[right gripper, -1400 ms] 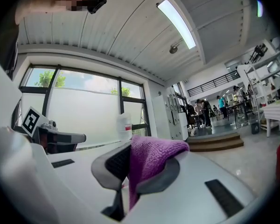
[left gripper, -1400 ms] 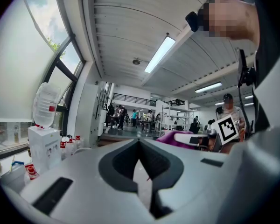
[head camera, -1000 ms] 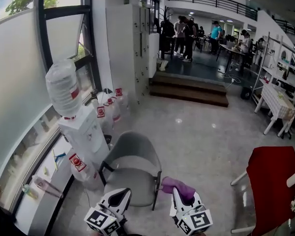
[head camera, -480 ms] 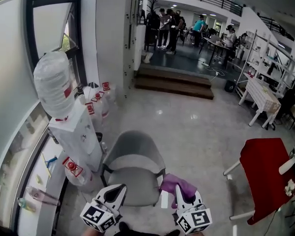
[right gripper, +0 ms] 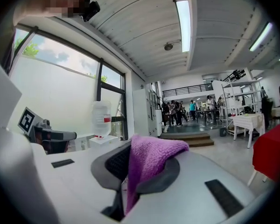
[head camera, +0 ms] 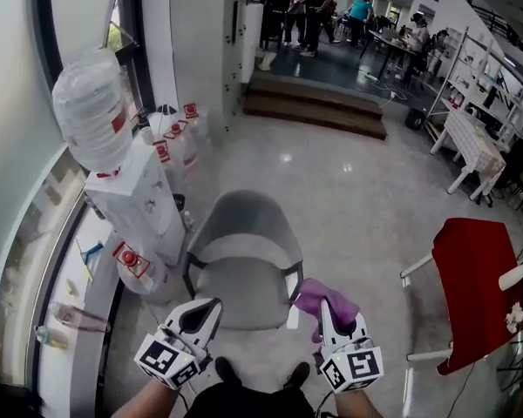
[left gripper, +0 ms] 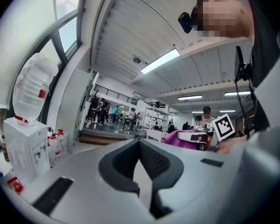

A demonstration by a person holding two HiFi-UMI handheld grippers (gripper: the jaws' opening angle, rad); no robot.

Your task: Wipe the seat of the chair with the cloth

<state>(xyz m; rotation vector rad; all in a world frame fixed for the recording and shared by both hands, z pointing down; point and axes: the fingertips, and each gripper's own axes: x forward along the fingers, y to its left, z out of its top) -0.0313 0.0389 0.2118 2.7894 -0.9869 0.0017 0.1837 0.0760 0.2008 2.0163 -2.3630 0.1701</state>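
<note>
A grey armchair (head camera: 244, 233) stands on the tiled floor straight ahead, and its seat (head camera: 240, 287) is bare. My right gripper (head camera: 324, 310) is shut on a purple cloth (head camera: 321, 296), which bunches up out of the jaws (right gripper: 151, 155). It hovers just off the chair's right front corner. My left gripper (head camera: 209, 305) is shut with nothing in it and hangs over the seat's front edge. In the left gripper view the left gripper (left gripper: 140, 143) points level across the room, with the cloth (left gripper: 179, 136) off to its right.
A white water dispenser (head camera: 139, 203) with a big bottle stands close to the chair's left side. Spare bottles (head camera: 170, 142) line the window wall behind it. A red-covered piece of furniture (head camera: 475, 277) is at the right. Steps (head camera: 318, 107) and people are far ahead.
The view has tipped further down and the chair has come nearer, now sitting just beyond both grippers. The cloth stays gripped in the right gripper; my shoes show at the bottom.
</note>
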